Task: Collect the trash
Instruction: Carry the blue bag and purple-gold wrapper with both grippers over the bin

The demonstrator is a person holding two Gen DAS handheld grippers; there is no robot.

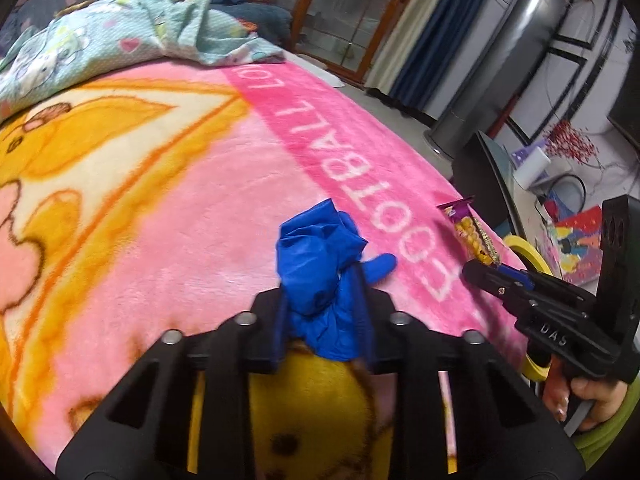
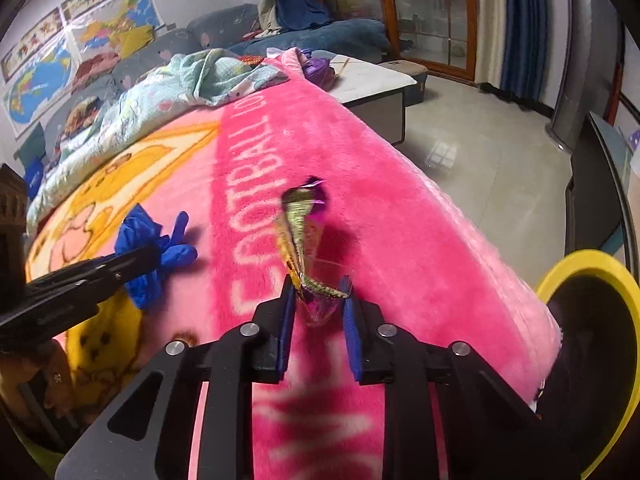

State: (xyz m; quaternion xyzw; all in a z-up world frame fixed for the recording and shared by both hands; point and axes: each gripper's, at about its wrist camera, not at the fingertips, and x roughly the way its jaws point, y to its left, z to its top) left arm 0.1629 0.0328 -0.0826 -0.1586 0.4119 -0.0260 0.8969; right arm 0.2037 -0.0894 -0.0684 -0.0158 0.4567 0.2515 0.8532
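A crumpled blue glove (image 1: pixel 320 264) lies on the pink blanket (image 1: pixel 200 184). My left gripper (image 1: pixel 324 300) is shut on the glove, its fingers pinching the glove's near end. The glove also shows in the right wrist view (image 2: pixel 148 240), with the left gripper (image 2: pixel 136 264) on it. A purple and yellow snack wrapper (image 2: pixel 298 240) is held at its near end by my right gripper (image 2: pixel 318 304), which is shut on it. In the left wrist view the wrapper (image 1: pixel 474 236) sits at the blanket's right edge with the right gripper (image 1: pixel 480 272) on it.
A light blue patterned quilt (image 1: pixel 120 44) is bunched at the far end of the bed. A yellow-rimmed bin (image 2: pixel 592 352) stands beside the bed at the right. A low white table (image 2: pixel 372 80) and tiled floor (image 2: pixel 480 160) lie beyond the bed's edge.
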